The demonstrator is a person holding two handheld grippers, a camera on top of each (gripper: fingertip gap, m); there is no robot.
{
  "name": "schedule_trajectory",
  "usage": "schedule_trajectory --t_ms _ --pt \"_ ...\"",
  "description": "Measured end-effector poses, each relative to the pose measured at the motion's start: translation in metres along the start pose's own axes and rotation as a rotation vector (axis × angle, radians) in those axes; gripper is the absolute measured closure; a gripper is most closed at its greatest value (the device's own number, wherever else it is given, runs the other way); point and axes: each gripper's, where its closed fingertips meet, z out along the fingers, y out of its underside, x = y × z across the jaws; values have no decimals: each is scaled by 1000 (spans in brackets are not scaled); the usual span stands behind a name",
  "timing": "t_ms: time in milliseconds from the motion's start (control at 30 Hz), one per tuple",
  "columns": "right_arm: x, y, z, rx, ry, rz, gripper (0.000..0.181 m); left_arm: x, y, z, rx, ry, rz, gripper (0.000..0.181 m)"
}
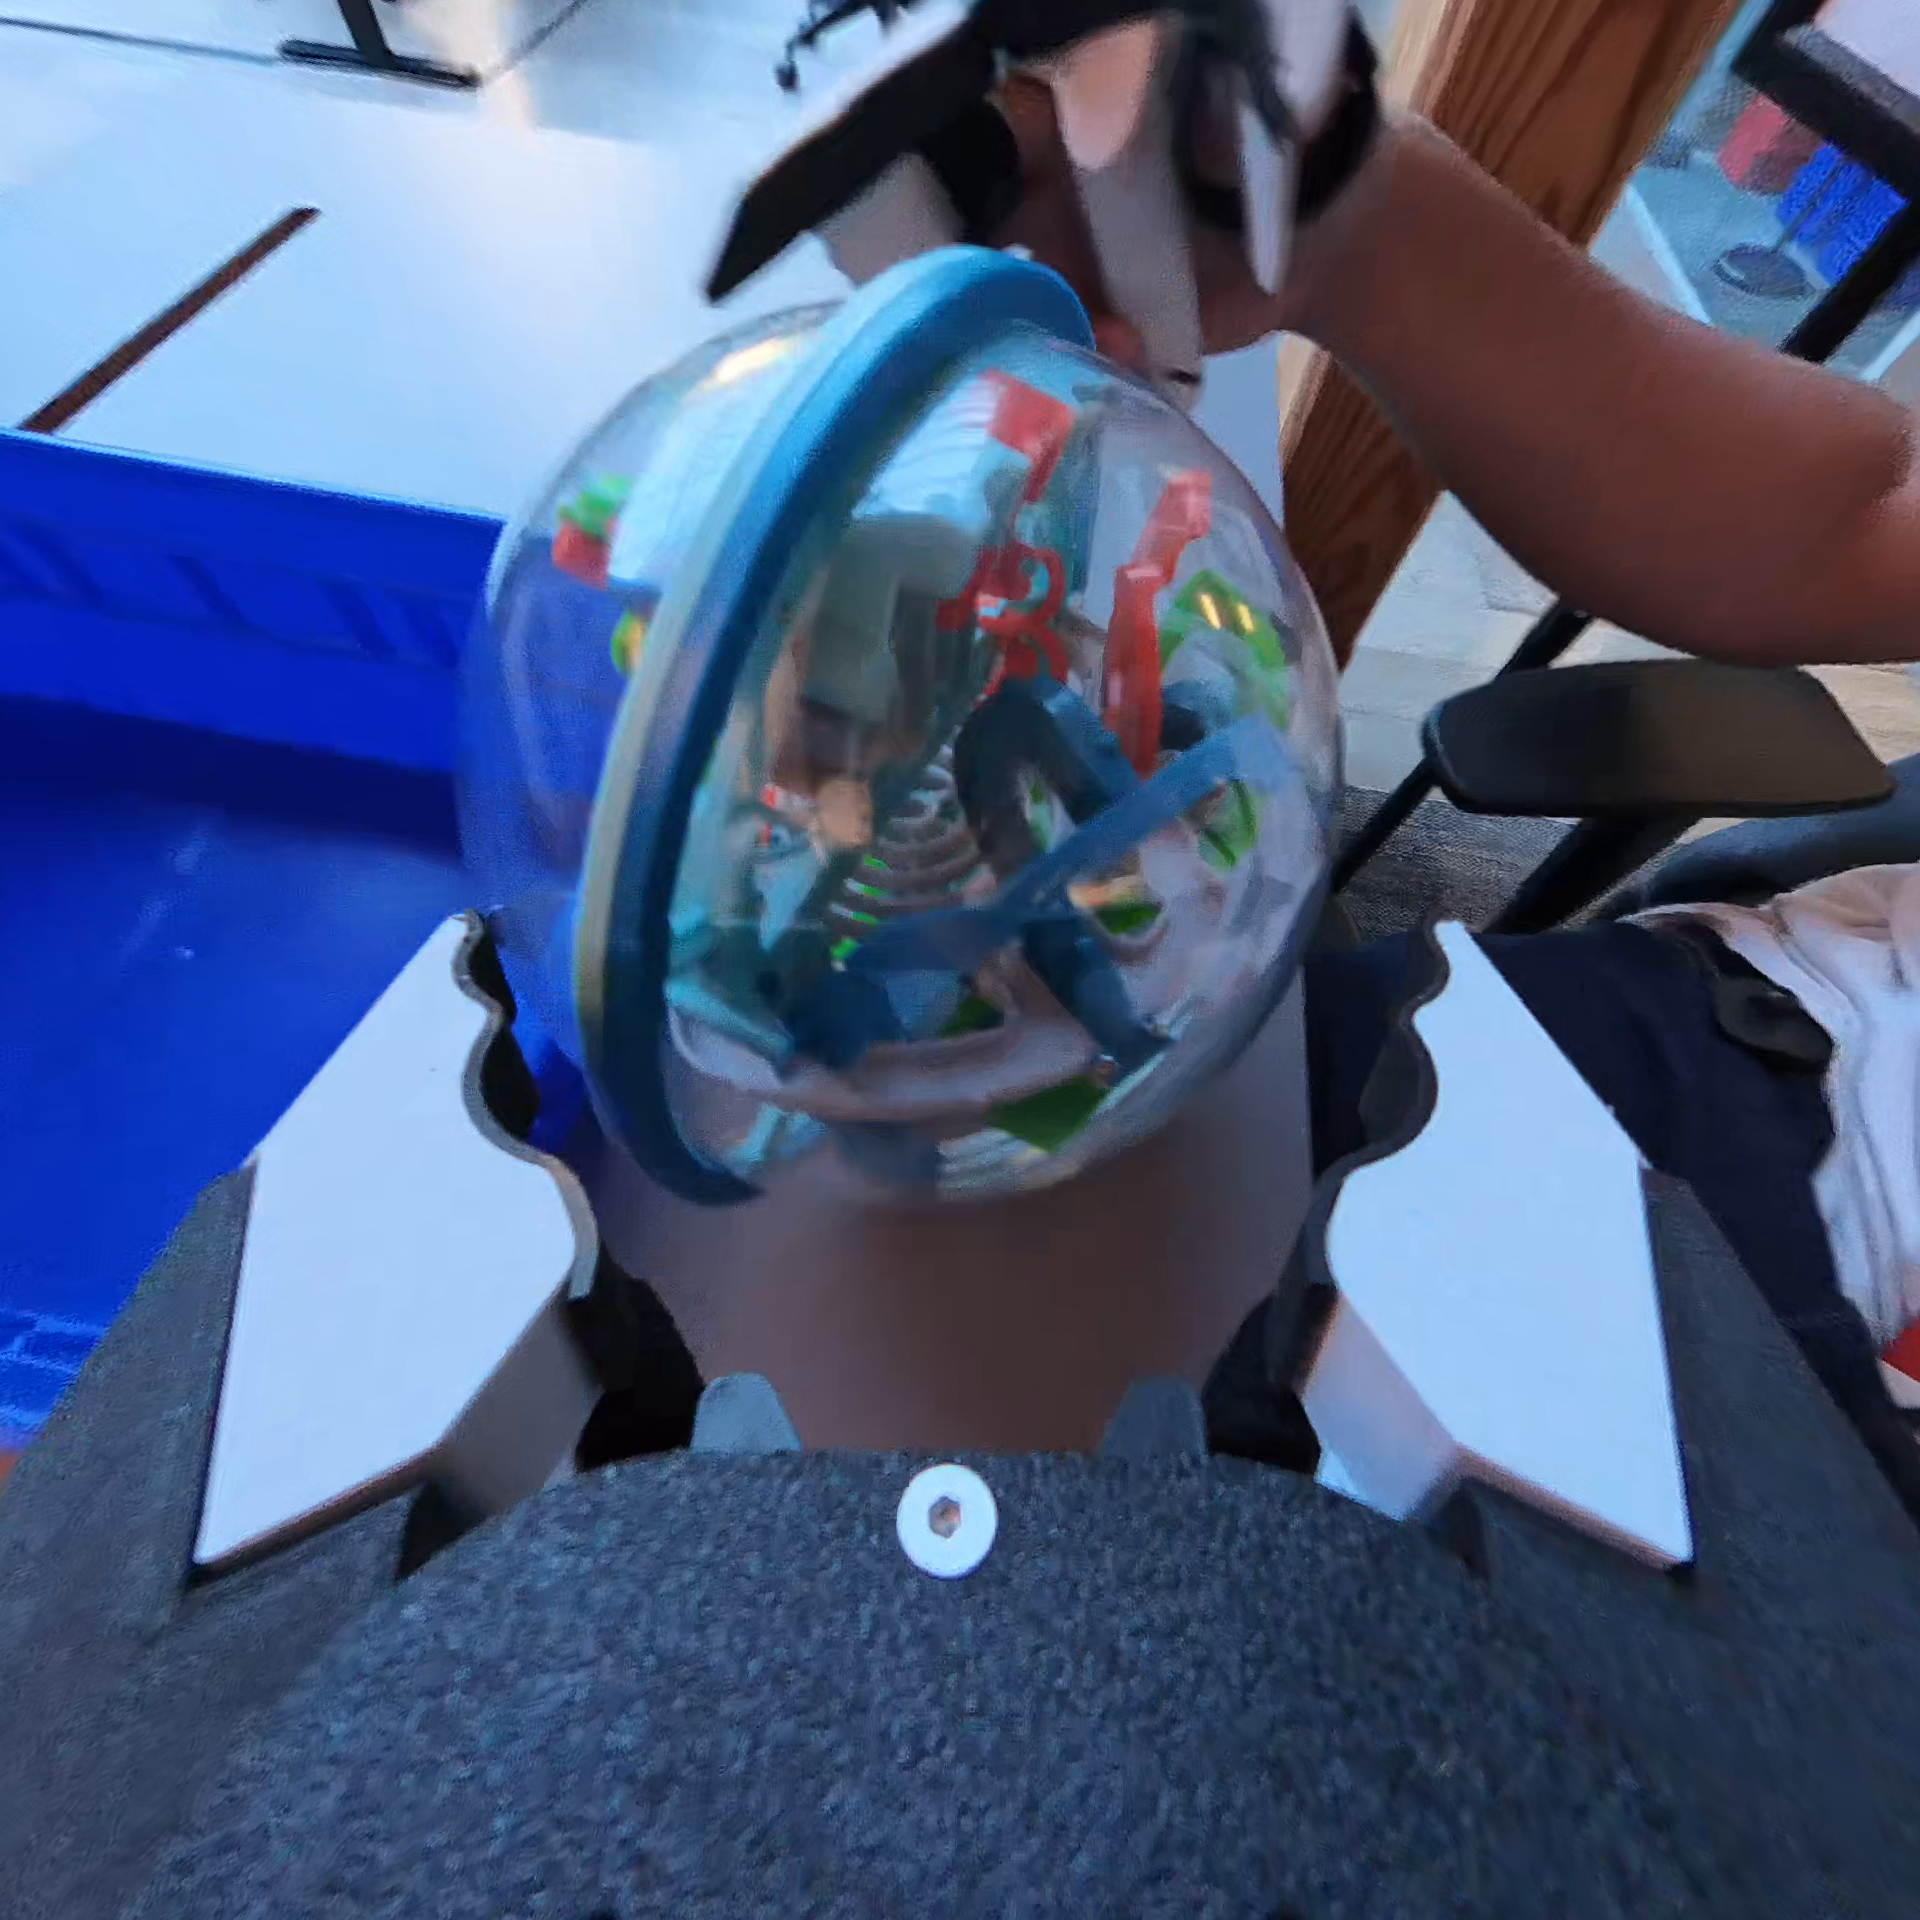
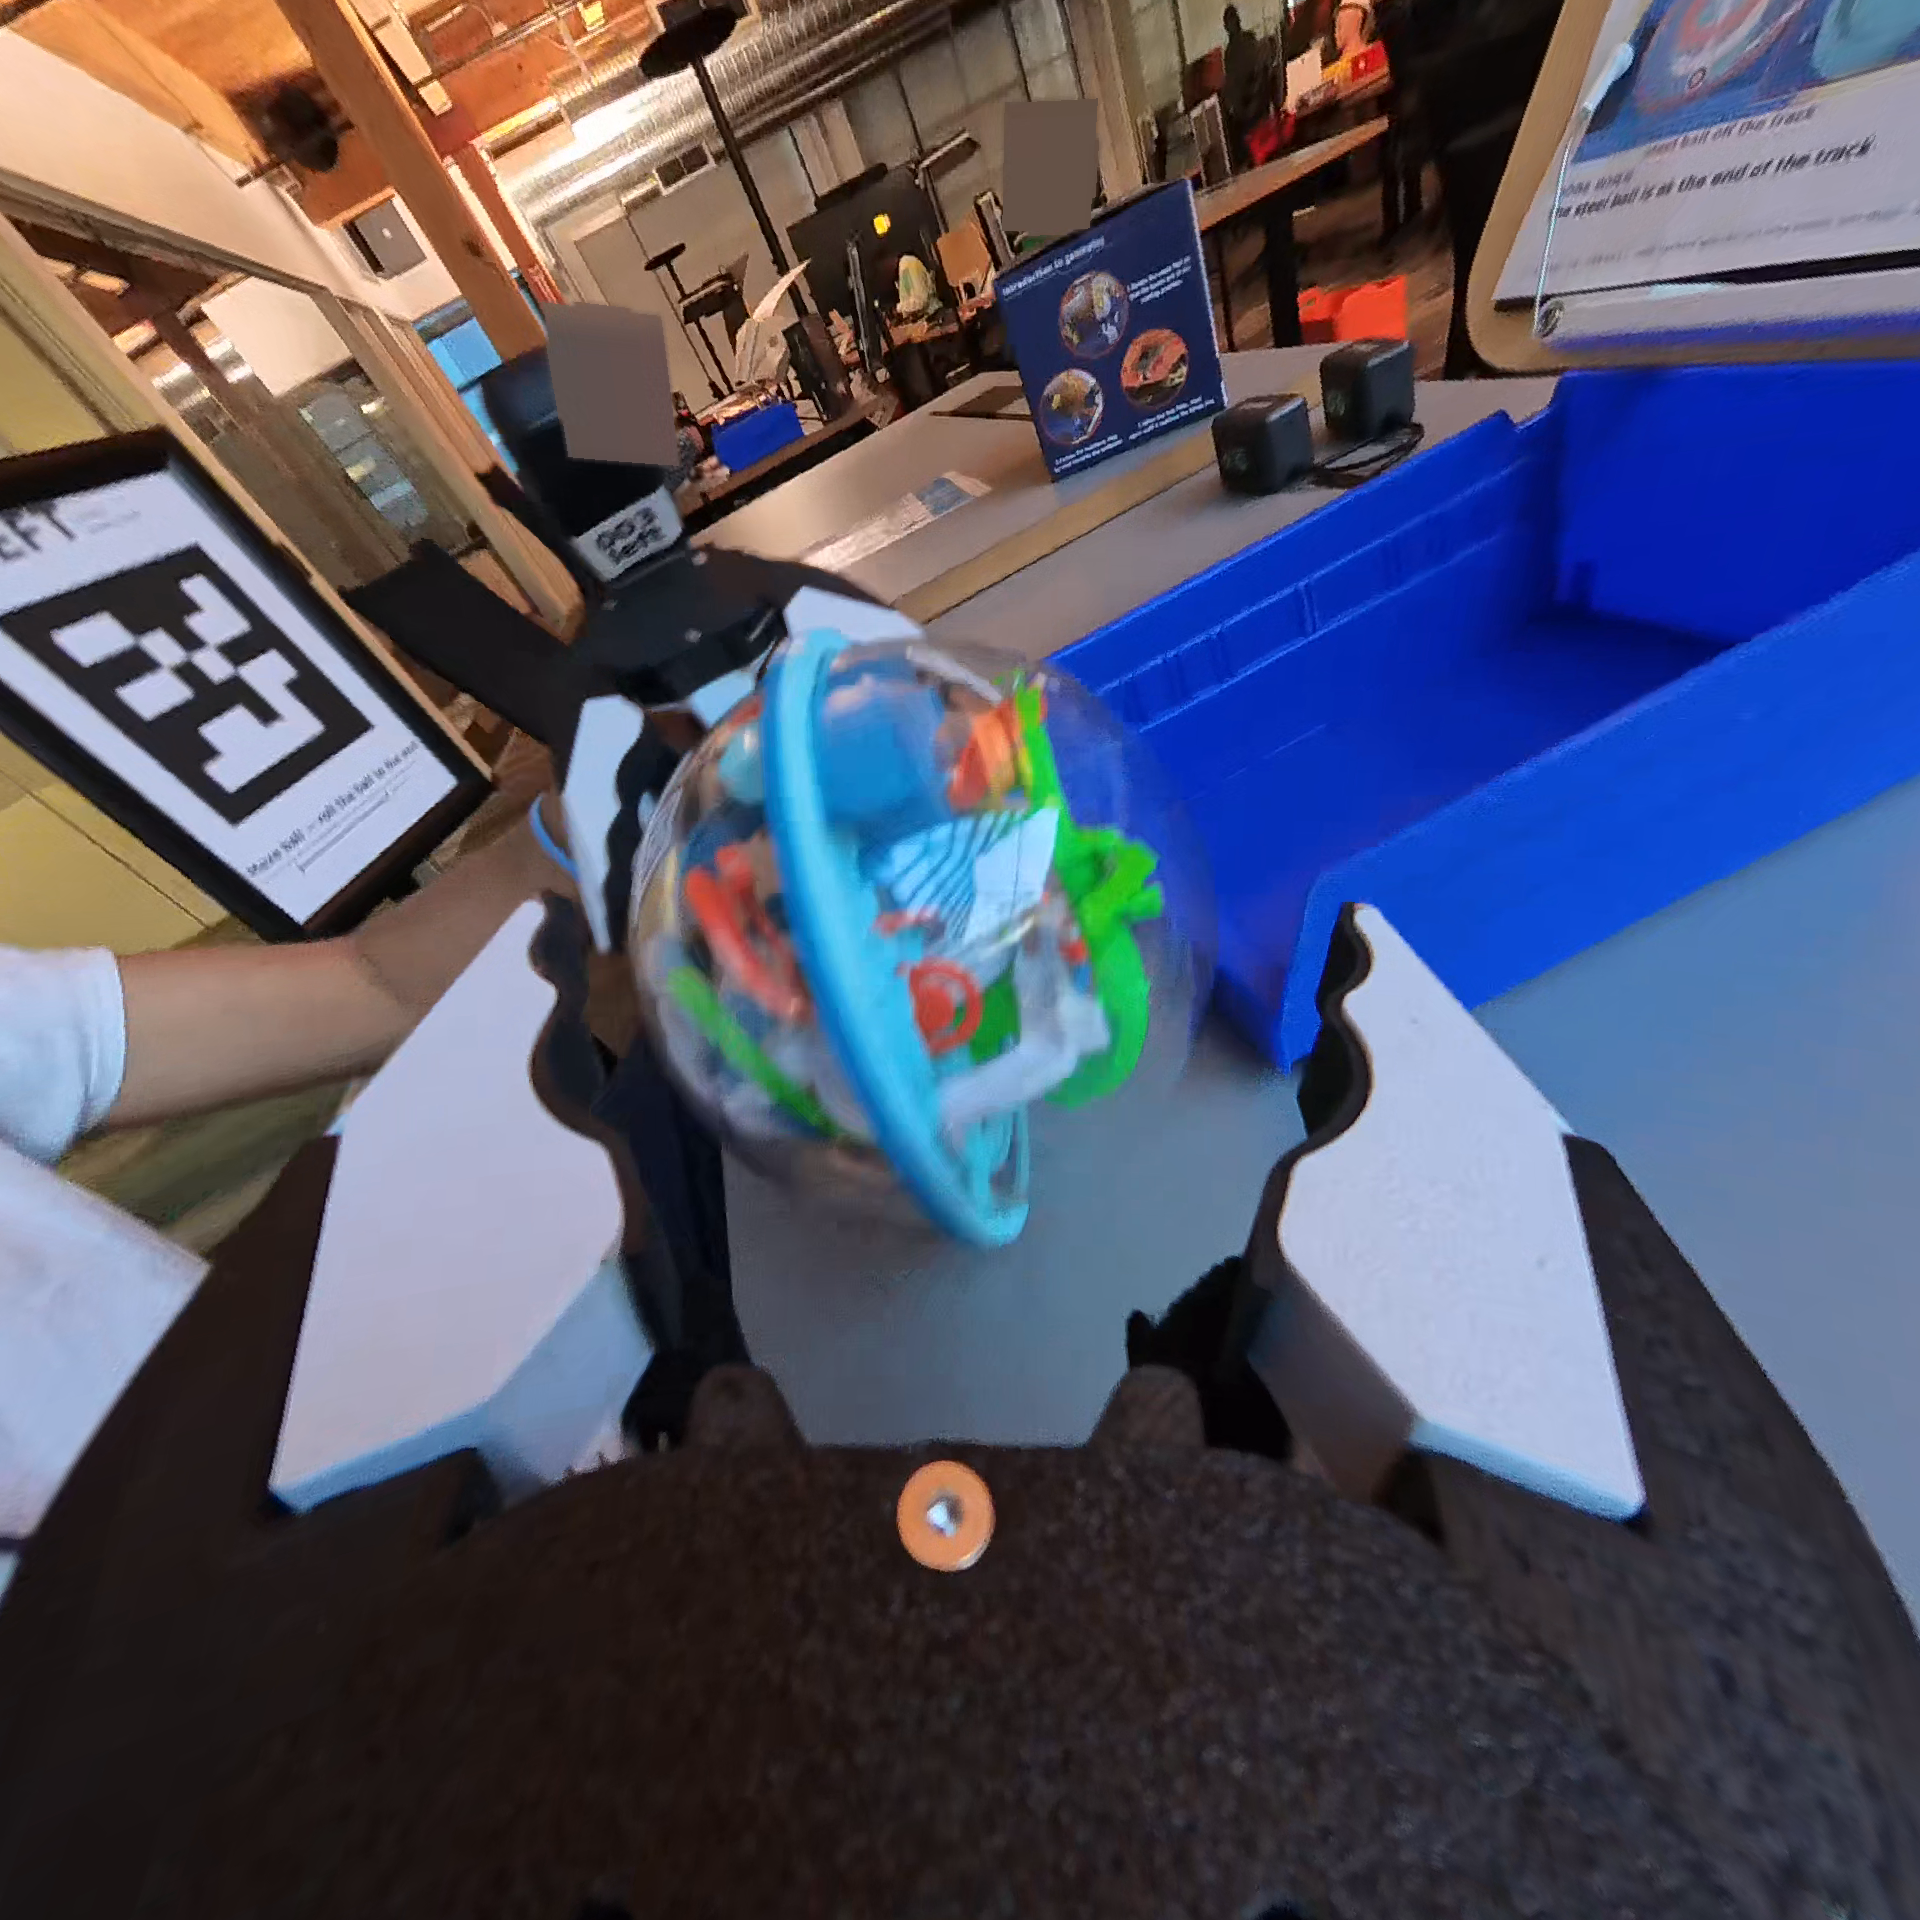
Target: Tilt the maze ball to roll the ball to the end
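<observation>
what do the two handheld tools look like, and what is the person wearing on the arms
Both tools share one design. The left tool has a dark, grainy, speckled body with a silver washer and screw at its centre, and two flat white fingers with wavy black inner edges. The right tool matches, though its washer looks coppery. The left tool's black stem carries a small white label. A short white sleeve covers the upper arm.

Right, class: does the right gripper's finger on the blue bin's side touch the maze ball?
Apart. The right wrist view shows bare grey table between the maze ball and that finger.
</observation>
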Motion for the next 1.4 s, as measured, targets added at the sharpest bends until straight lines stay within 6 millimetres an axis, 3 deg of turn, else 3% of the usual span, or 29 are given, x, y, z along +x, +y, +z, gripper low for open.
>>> schedule_trajectory --t_ms 67,200,367,467,800,933,1067,1233,1400 --pt "-8 20 -8 -12 -9 -16 43 -4 6 6 -17 -4 0 22" --pt "-7 60 4 -33 29 -57 41 -4 5 12 57 -26 -55 29" --pt "-20 89 25 -55 20 -122 36 0 4 13 142 -85 -133 30" --pt "-13 99 36 -101 98 -194 40 9 6 14 168 -105 -152 31" --pt "-31 83 31 -110 75 -232 42 31 55 28 40 -144 -169 33" --pt "-32 84 27 -123 77 -238 42 33 55 31 28 -153 -155 34" --pt "-35 85 23 -117 102 -379 42 32 55 32 6 -218 -41 35" --pt "-35 86 21 -116 112 -401 42 31 53 34 22 -234 -5 34" --pt "-37 88 22 -125 140 -542 42 28 56 33 23 -309 89 35"
